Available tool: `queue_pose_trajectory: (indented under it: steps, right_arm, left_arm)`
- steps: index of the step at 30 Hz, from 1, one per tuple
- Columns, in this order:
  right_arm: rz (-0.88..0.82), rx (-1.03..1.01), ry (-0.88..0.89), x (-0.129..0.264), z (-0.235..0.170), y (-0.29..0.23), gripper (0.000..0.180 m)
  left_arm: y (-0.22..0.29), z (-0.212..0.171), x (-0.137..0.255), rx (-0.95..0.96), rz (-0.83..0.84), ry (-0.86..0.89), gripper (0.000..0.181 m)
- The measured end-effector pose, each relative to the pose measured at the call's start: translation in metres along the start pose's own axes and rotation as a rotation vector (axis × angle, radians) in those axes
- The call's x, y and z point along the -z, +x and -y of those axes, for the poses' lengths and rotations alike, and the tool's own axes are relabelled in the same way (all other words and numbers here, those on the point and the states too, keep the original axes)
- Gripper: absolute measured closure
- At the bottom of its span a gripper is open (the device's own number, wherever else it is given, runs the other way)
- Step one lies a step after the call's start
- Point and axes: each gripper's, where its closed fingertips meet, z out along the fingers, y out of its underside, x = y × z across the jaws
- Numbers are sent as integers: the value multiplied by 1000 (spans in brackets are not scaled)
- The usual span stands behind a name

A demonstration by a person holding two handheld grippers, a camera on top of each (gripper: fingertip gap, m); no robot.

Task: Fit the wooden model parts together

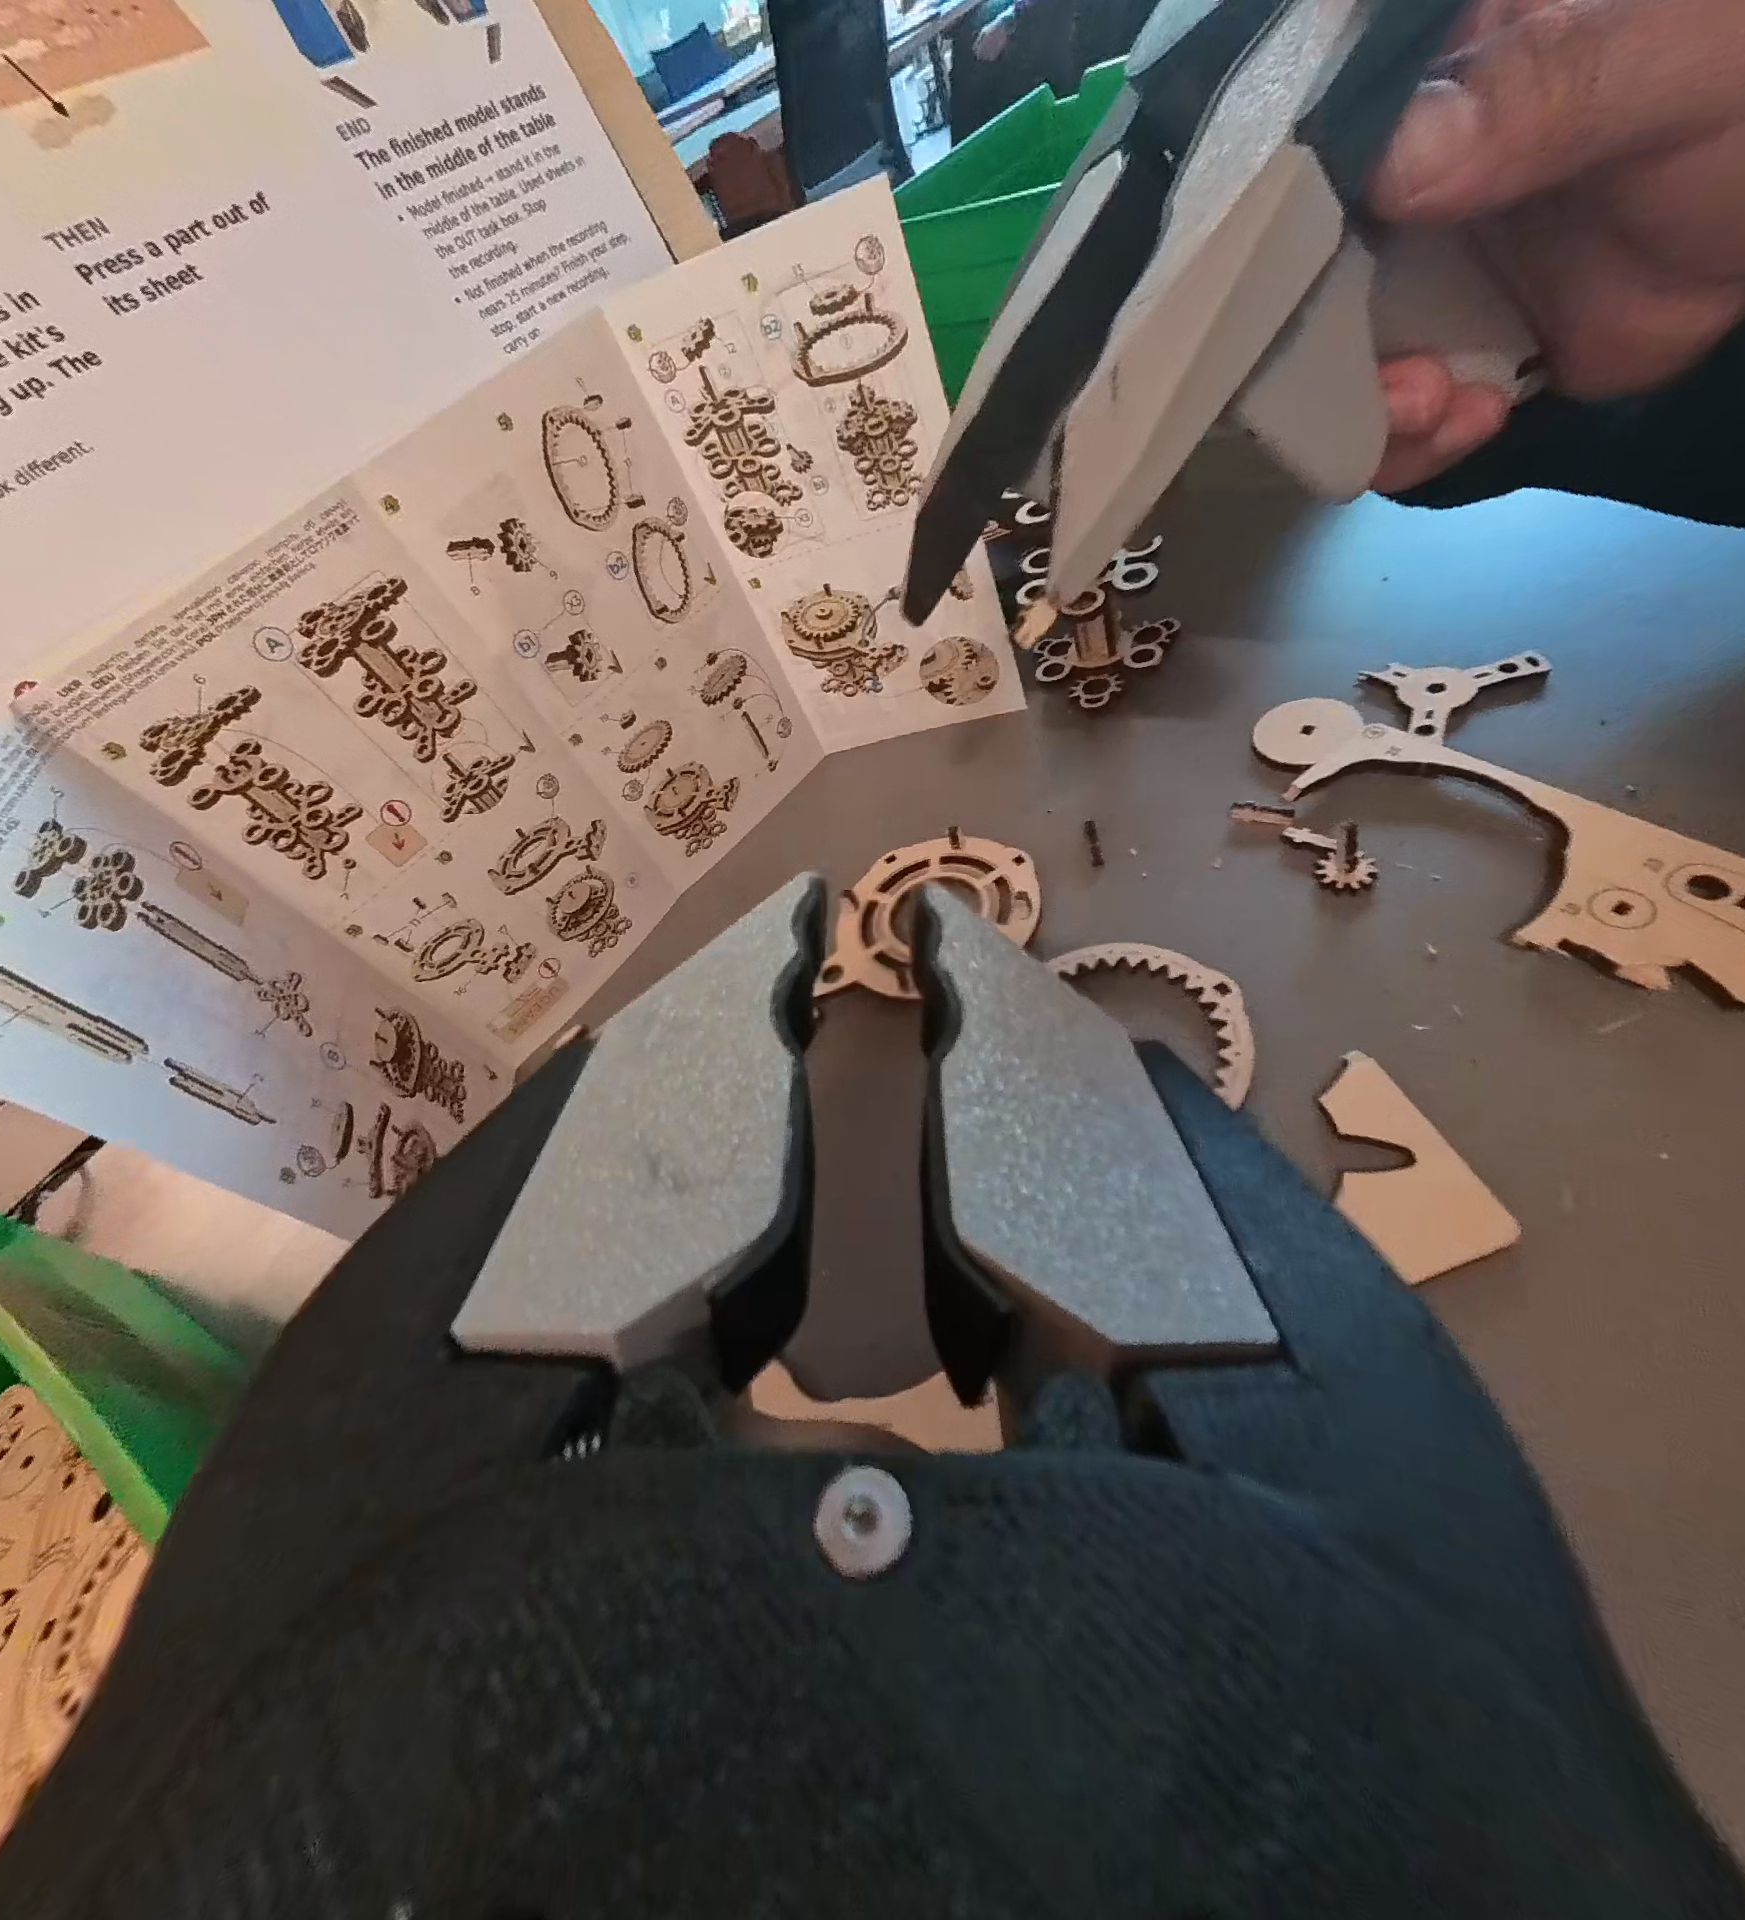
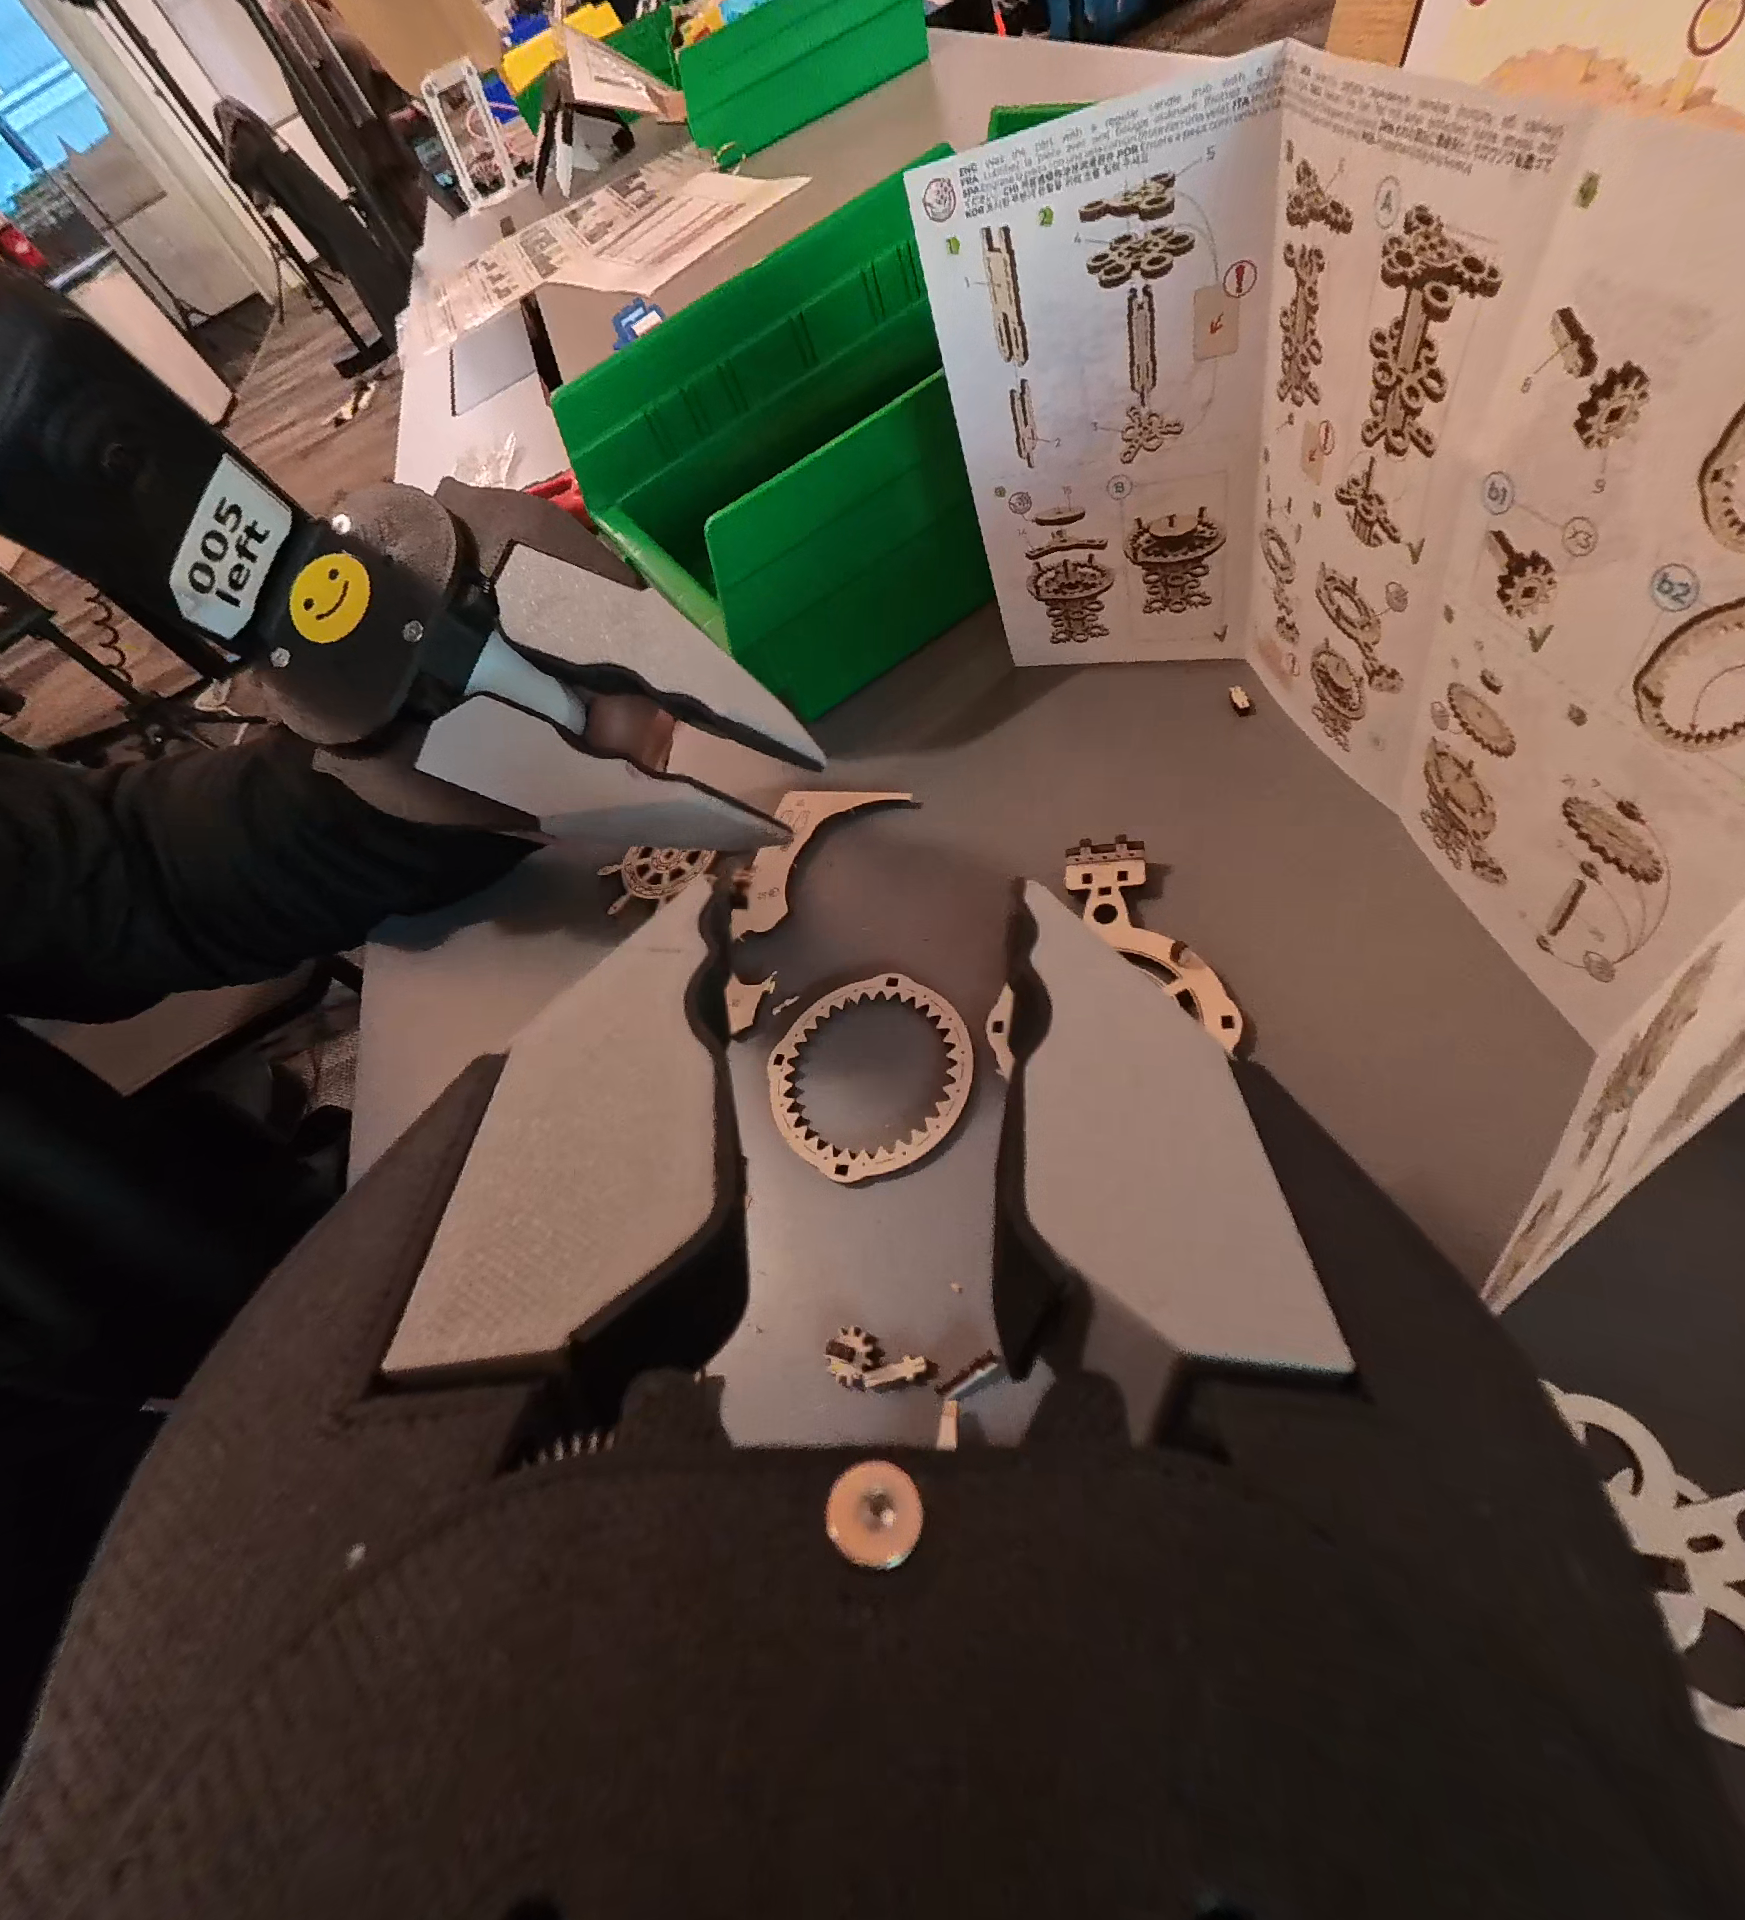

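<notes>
My left gripper [image 1: 870,920] is slightly open and empty, its tips just above a round wooden wheel part [image 1: 993,883] on the grey table; both show in the right wrist view, the gripper [image 2: 800,798] and the wheel [image 2: 655,868]. My right gripper [image 2: 870,899] is wide open and empty. A ring gear with inner teeth [image 2: 868,1081] lies on the table between its fingers in that view. In the left wrist view the right gripper [image 1: 982,608] hovers by a flower-shaped wooden assembly [image 1: 1096,634]. A small gear on an axle [image 1: 1341,857] lies nearby.
A folded instruction leaflet [image 1: 535,675] stands along the table's back, with a poster board [image 1: 224,260] behind. Green bins [image 2: 795,468] stand beyond it. A leftover wooden sheet [image 1: 1626,894], a scrap [image 1: 1408,1174] and an arc part [image 2: 1148,935] lie on the table [image 1: 1522,1507]. The left gripper's tips are roughly 6 centimetres from the right gripper's. From the left gripper's tips to the scrap [image 1: 1408,1174] is close to 12 centimetres.
</notes>
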Motion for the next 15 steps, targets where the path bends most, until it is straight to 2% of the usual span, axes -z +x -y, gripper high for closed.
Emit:
queue_pose_trajectory:
  steps: [7,12,15]
  right_arm:
    - [12,-7,15,2,2,0,130]
    - [52,34,-24,-5,-6,-8,127]
    - [61,117,-82,-11,-16,-12,125]
  left_arm:
    - [-29,6,12,119,61,45,171]
    - [-16,18,18,146,-52,104,170]
    - [-20,16,23,153,-66,89,171]
